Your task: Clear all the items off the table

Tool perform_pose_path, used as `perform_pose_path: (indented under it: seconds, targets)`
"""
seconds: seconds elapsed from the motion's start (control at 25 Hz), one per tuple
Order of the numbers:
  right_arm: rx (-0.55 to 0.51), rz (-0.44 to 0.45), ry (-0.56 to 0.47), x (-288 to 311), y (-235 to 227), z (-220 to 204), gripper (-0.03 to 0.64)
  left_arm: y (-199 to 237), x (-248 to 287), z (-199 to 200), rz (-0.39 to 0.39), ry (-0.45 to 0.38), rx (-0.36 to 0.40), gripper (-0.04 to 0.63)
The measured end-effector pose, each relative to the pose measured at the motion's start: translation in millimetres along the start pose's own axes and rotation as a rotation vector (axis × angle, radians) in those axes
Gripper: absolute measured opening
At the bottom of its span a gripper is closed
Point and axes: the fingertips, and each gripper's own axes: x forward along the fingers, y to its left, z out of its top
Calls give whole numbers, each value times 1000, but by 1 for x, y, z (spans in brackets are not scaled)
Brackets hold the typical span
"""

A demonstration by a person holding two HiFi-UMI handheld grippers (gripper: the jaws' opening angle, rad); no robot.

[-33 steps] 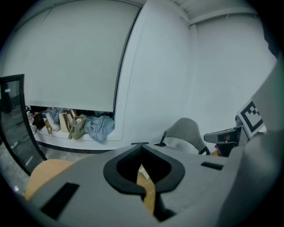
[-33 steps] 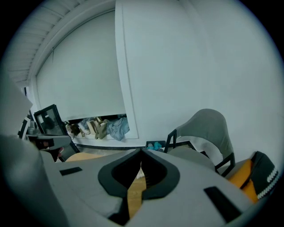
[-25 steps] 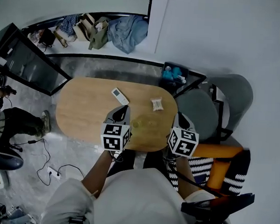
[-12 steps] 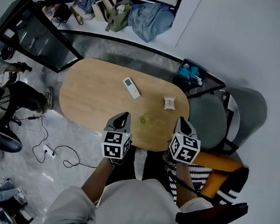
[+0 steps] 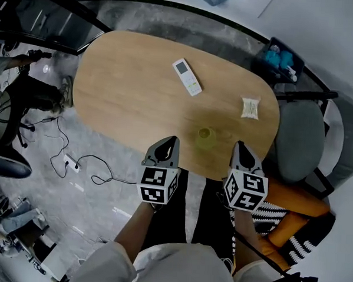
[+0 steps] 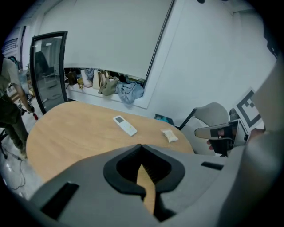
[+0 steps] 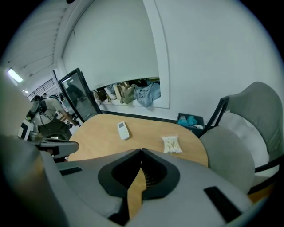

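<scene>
1. Head view: an oval bench with a light wooden top point(image 5: 126, 87) fills the upper part of the frame.
2. A white rectangular remote control point(image 5: 187, 77) lies near the far edge of the bench. A small clear packet of cotton swabs point(image 5: 250, 108) lies towards the bench's right end, well apart from the remote.
3. A small translucent yellow-green cup point(image 5: 206, 135) stands upright near the bench's near edge.
4. The left gripper point(image 5: 174, 139) and the right gripper point(image 5: 240, 144) hang over that near edge, one on each side of the cup. Neither touches it.
5. A grey padded chair point(image 5: 299, 141) stands just beside the bench's right end. A dark bin holding blue things point(image 5: 279, 57) sits on the floor beyond it.
6. Left gripper view: the left gripper's point(image 6: 142, 145) jaws are closed tip to tip, with nothing between them. Beyond them the remote control point(image 6: 125, 125) and the swab packet point(image 6: 169, 135) lie on the bench. The right gripper point(image 6: 217, 132) shows at the right.
7. Right gripper view: the right gripper's point(image 7: 141, 150) jaws are pressed together and empty. The remote control point(image 7: 123, 130) and the swab packet point(image 7: 171, 144) lie ahead on the bench, and the bin point(image 7: 191, 120) is past its end.
</scene>
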Motion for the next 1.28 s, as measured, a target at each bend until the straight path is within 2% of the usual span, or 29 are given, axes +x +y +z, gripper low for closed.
perform_pose_path:
  seconds: [0.24, 0.4, 0.68, 0.8, 1.0, 1.28]
  targets:
    - [11, 32, 21, 26, 15, -24, 23, 11, 19, -29, -5, 22, -10, 3]
    - [38, 92, 17, 35, 25, -27, 25, 11, 25, -42, -14, 36, -13, 3]
    - [3, 139, 74, 58, 38, -40, 29, 25, 35, -56, 0, 48, -32, 3]
    - [-6, 156, 99, 67, 41, -46, 76, 31, 39, -60, 8, 53, -33, 3]
    - [-33, 187, 158, 81, 48, -57, 115, 38, 43, -65, 10, 67, -35, 3]
    - [-63, 177, 214, 97, 50, -65, 115, 50, 45, -73, 15, 92, -42, 3]
